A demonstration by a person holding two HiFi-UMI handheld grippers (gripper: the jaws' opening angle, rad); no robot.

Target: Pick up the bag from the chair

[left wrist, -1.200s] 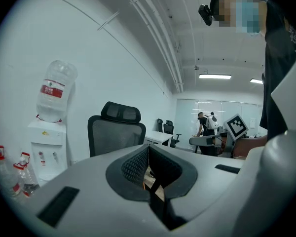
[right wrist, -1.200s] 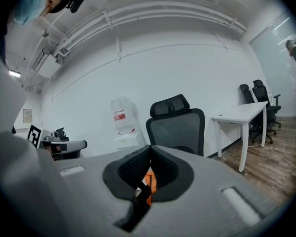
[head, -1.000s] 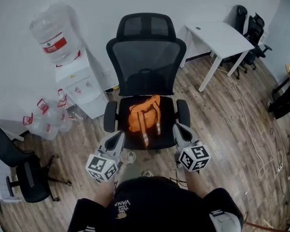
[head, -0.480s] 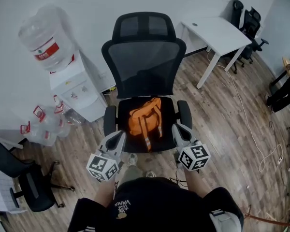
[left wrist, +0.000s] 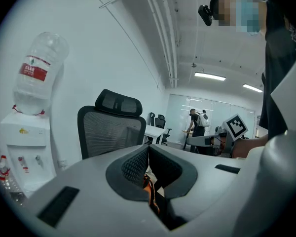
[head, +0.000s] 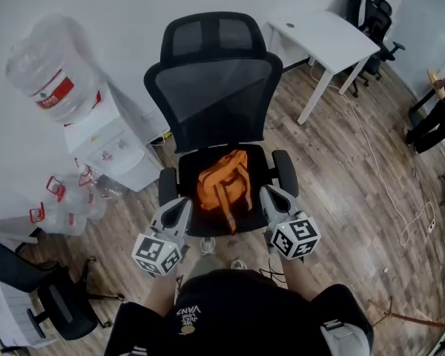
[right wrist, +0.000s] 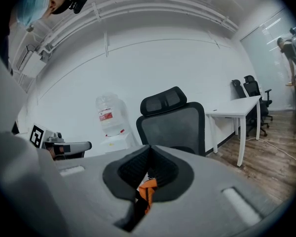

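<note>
An orange bag (head: 224,188) with hanging straps lies on the seat of a black mesh office chair (head: 211,95). In the head view my left gripper (head: 184,203) hangs at the seat's front left corner by the armrest. At the front right corner is my right gripper (head: 268,193). Neither touches the bag. In the left gripper view the left gripper (left wrist: 148,149) has its jaws together with nothing held, and a strip of orange bag (left wrist: 149,187) shows below them. The right gripper (right wrist: 149,149) is shut and empty too, with the bag (right wrist: 148,189) beyond.
A water dispenser (head: 104,143) with a large bottle (head: 52,87) stands left of the chair, with empty bottles (head: 74,199) on the floor beside it. A white table (head: 326,39) is at the back right. Another black chair (head: 59,302) sits lower left. A cable (head: 386,199) crosses the wooden floor.
The view has crept forward and rightward, so the chair and bag sit slightly lower and nearer. Both grippers stay shut at the seat's front corners.
</note>
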